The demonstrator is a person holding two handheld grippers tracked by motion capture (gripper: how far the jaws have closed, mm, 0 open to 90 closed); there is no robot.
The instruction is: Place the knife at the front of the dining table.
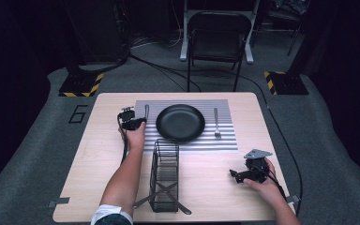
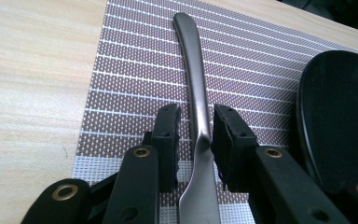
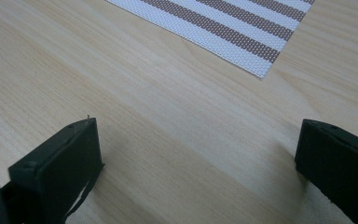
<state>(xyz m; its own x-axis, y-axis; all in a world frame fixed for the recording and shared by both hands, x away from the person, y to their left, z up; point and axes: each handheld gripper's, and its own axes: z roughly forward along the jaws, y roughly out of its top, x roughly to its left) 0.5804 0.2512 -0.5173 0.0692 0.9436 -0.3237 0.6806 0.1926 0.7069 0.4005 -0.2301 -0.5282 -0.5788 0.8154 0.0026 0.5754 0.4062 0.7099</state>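
1 black plate [image 1: 180,123] sits mid-placemat [image 1: 225,143] on the counter [image 1: 93,154]. 1 knife [image 2: 196,100] lies just left of plate, 1 fork [image 1: 217,123] right, 1 wire rack [image 1: 164,176] in front. Left claw [image 2: 196,133] straddles knife handle, pads slightly apart, not pinching. Right claw [image 3: 196,154] spread wide, nothing between.

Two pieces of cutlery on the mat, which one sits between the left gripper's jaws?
The utensil left of the plate: its handle runs between the left gripper jaws, which stand slightly apart from it. The fork lies untouched on the plate's right.
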